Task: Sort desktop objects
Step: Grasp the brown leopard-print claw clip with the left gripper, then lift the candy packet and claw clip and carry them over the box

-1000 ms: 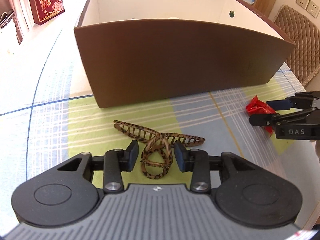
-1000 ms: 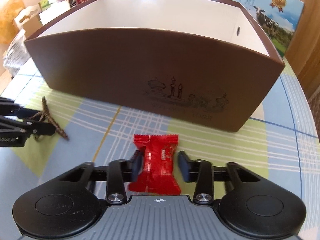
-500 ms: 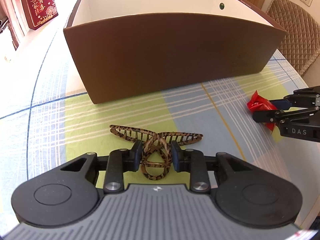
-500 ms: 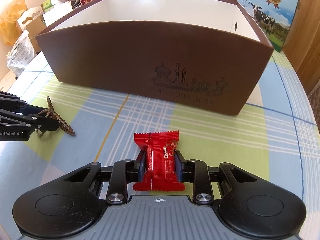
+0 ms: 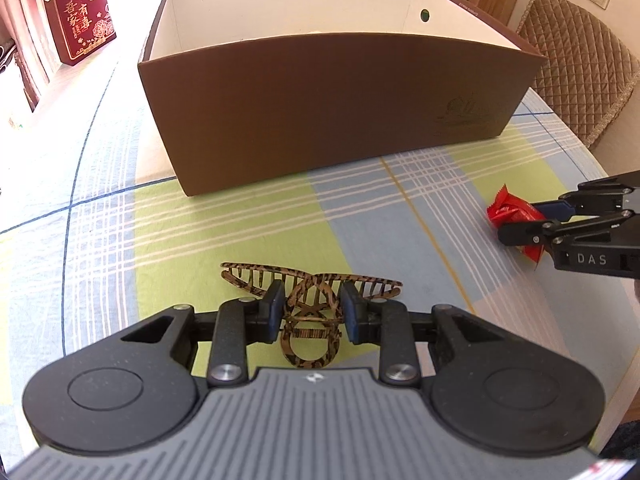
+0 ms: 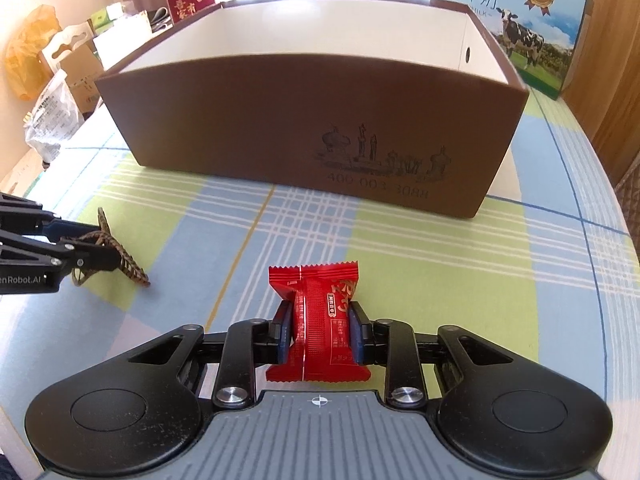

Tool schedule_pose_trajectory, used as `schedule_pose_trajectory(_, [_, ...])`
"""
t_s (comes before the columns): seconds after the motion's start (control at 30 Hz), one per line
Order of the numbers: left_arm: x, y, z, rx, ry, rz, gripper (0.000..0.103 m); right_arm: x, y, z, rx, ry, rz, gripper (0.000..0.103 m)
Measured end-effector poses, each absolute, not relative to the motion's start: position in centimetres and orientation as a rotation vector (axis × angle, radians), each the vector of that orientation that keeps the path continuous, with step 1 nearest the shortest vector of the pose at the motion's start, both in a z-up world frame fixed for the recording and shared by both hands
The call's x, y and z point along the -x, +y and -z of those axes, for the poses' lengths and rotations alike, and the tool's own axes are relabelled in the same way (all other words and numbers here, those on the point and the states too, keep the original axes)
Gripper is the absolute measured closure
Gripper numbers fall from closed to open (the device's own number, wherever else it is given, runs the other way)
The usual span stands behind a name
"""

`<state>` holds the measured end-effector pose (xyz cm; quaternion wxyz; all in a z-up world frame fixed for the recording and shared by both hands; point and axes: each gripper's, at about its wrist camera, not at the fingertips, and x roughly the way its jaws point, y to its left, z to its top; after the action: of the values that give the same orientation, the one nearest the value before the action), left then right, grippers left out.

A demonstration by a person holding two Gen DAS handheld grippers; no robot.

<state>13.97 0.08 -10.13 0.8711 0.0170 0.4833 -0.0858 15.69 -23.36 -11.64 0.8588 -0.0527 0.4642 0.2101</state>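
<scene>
Compared with a second ago, our left gripper (image 5: 312, 312) has closed in on the leopard-print hair claw (image 5: 310, 300), which now sits pinched at its looped handles, teeth fanned out toward the brown box (image 5: 320, 100). It's out in front of the box, over the checked tablecloth (image 5: 100, 240). Over on the right, our right gripper (image 6: 322, 330) now squeezes the red candy packet (image 6: 320, 320) at its middle; the crimped foil ends stick out, also short of the box.
</scene>
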Motion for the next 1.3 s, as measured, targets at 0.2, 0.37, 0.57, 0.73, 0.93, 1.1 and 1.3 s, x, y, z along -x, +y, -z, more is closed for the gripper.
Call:
schedule_pose_trajectory(0.2, [-12.9,-0.1,9.1,-0.031,0.988,0.183,0.078,-15.3,-23.5,10.6,0.100,0.958,-0.450,0.077])
schedule_pose_trajectory(0.37, [-12.7,-0.3,7.8,-0.029,0.961,0.189,0.078,-15.3,-23.7,10.2,0.090,0.950,-0.452,0.077])
schedule_pose_trajectory(0.57, [-12.7,-0.7,6.3,-0.023,0.919,0.203,0.078,-15.2,-24.1,9.4,0.073,0.947,-0.457,0.077])
schedule_pose_trajectory(0.73, [-12.9,-1.0,4.9,-0.004,0.884,0.226,0.078,-15.4,-24.4,8.3,0.052,0.937,-0.463,0.077])
schedule_pose_trajectory(0.93, [-13.4,-1.4,3.2,0.011,0.839,0.254,0.078,-16.0,-24.5,6.9,0.026,0.918,-0.476,0.077])
schedule_pose_trajectory(1.1, [-14.1,-1.5,2.0,0.018,0.805,0.265,0.078,-16.9,-24.3,5.5,0.015,0.895,-0.497,0.077])
schedule_pose_trajectory(1.3, [-15.4,-1.3,0.4,0.020,0.770,0.268,0.078,-18.2,-23.9,3.7,0.011,0.861,-0.528,0.077])
